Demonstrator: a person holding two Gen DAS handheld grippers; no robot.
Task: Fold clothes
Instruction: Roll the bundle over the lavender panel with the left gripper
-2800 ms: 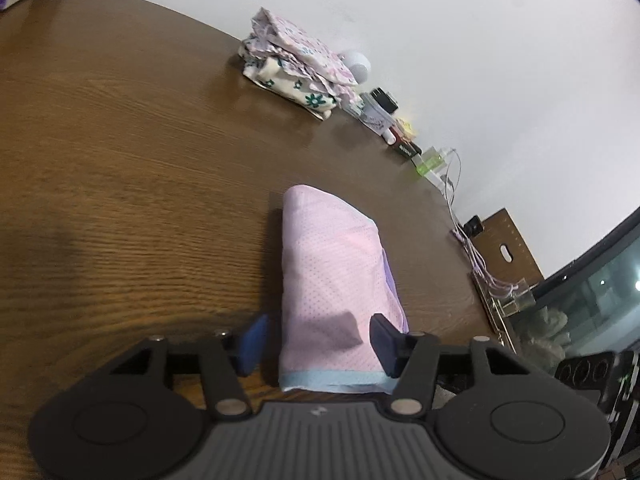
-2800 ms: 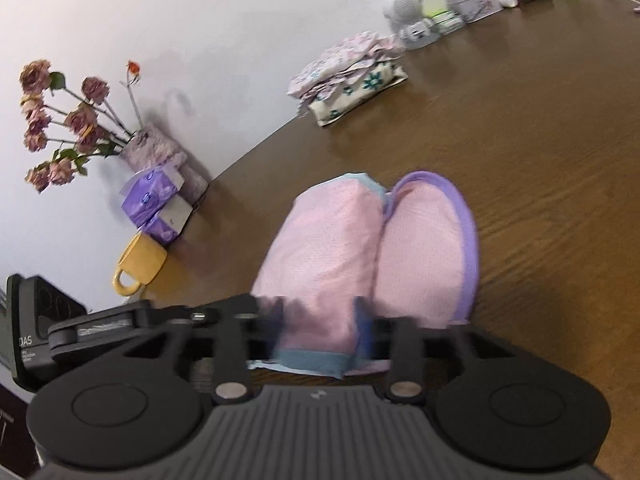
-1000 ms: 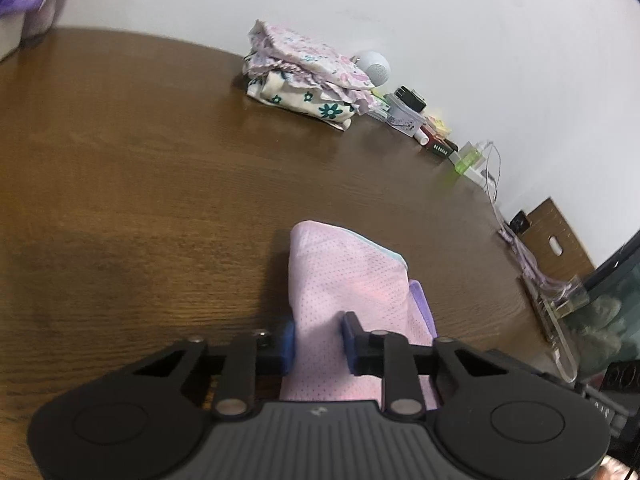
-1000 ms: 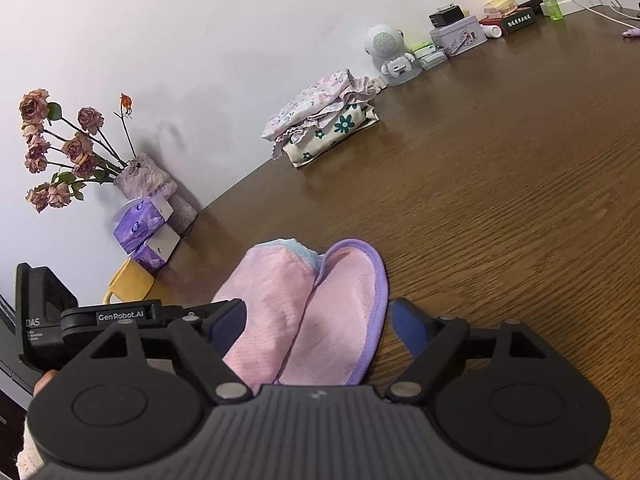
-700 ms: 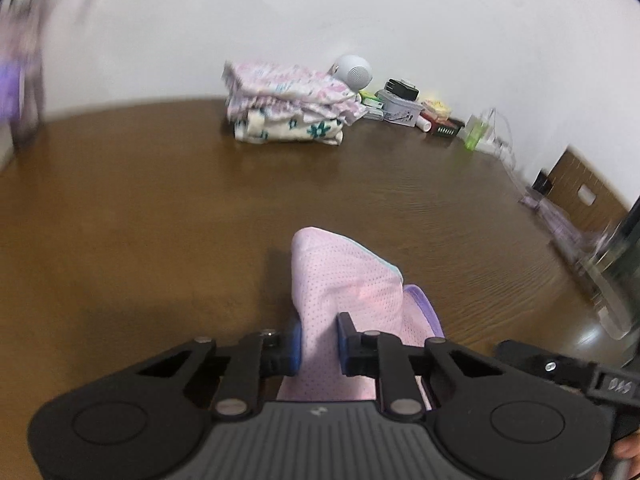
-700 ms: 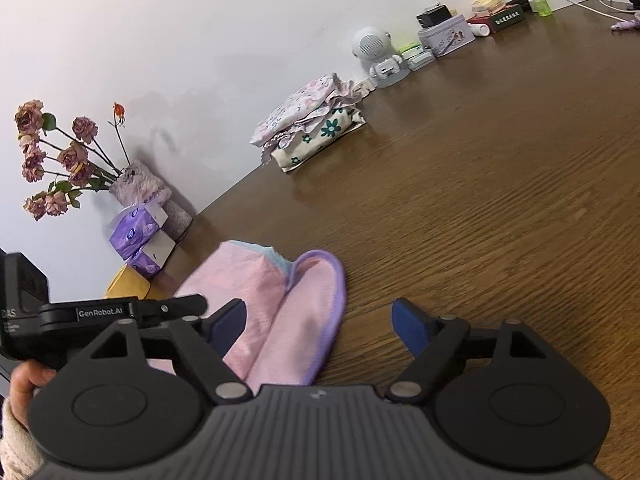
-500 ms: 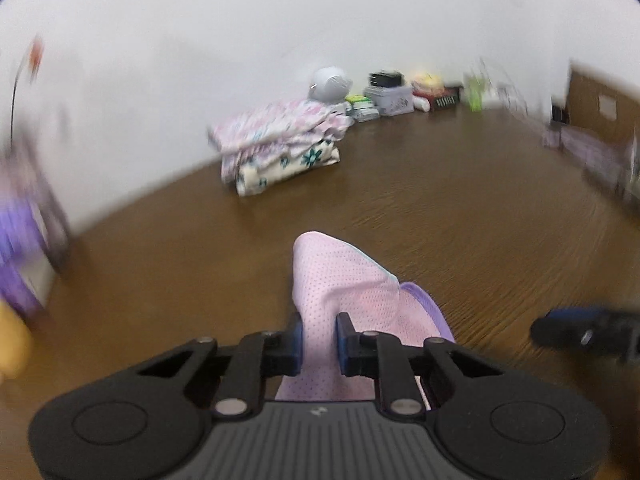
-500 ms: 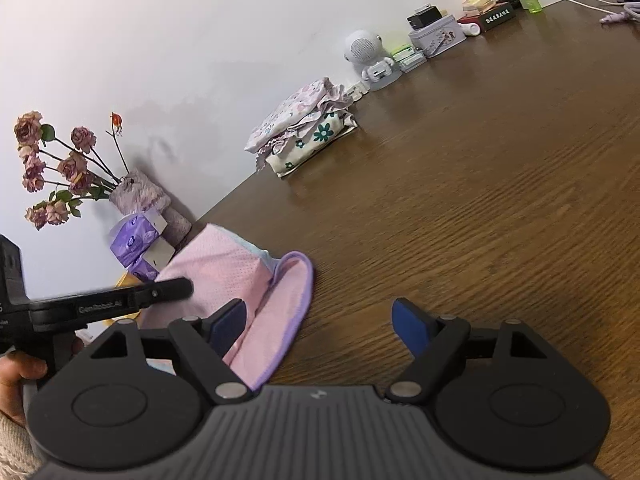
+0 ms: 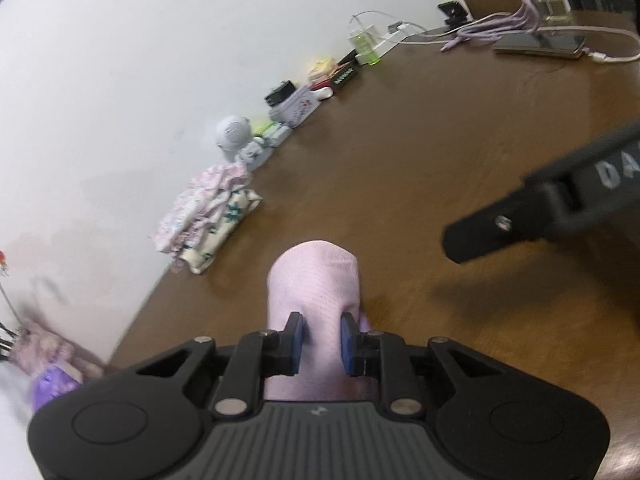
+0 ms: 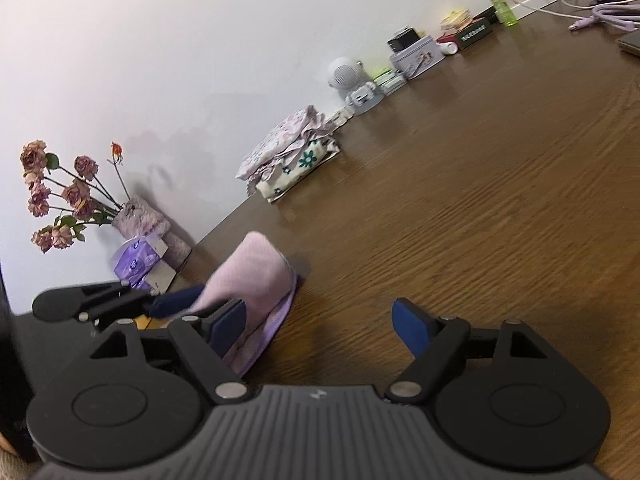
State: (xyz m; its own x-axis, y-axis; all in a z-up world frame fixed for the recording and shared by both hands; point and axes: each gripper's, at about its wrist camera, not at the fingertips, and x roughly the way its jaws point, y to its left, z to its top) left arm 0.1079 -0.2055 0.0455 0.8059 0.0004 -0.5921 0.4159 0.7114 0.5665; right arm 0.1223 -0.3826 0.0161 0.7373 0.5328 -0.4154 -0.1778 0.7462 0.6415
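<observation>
The left gripper [image 9: 320,338] pinches the folded pink cloth [image 9: 316,280] between its 2 blue pads [image 9: 297,342], and its jaws are opening a little. The cloth sticks up and forward from the pads, with its purple-edged part [image 10: 272,328] hanging down to the brown wooden table [image 10: 480,216]. The right gripper [image 10: 320,324] is just beside it, with its jaws spread wide and nothing between them. Far back by the white wall sits a pile of folded flowery clothes [image 10: 292,152]. Near that pile stands a small white robot toy [image 10: 352,84]. A vase of dried roses [image 10: 72,196] stands at the left.
</observation>
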